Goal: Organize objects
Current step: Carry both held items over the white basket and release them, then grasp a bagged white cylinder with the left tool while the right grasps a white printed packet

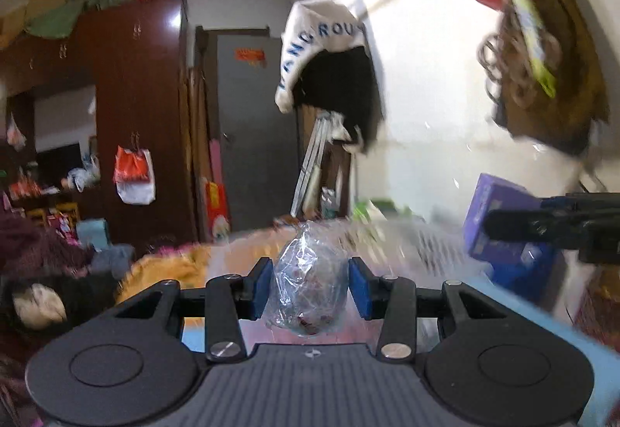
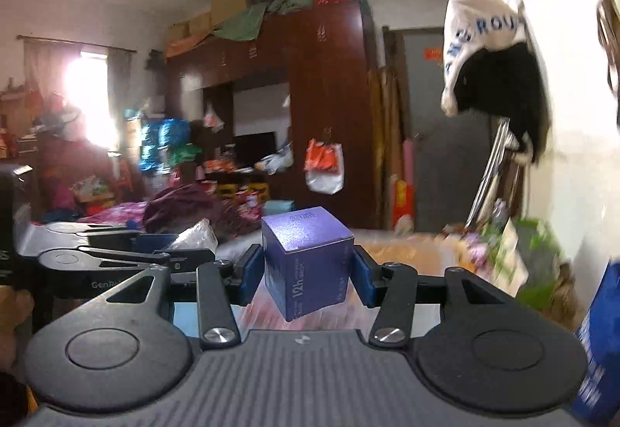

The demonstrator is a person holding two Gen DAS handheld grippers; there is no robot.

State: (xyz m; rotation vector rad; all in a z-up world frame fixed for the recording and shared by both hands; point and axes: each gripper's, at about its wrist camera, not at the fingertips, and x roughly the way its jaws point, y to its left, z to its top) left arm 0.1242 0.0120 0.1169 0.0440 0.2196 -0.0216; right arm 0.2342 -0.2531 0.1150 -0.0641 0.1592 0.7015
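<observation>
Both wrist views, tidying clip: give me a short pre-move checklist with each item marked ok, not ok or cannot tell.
1. Left gripper grips the clear plastic bundle: ok, both blue pads press its sides.
2. Right gripper grips the purple box: ok, it sits between the pads, tilted, one corner pointing down.
3. Both loads lifted free of any surface: ok, nothing touches them underneath in either view.
4. Grippers apart from each other: ok, the left gripper shows beside the right one with a gap.
5. Place to set the things down: cannot tell, no target spot is evident and the foreground is blurred.
6. Bundle's contents secure: cannot tell, the wrap is crumpled and see-through.
</observation>
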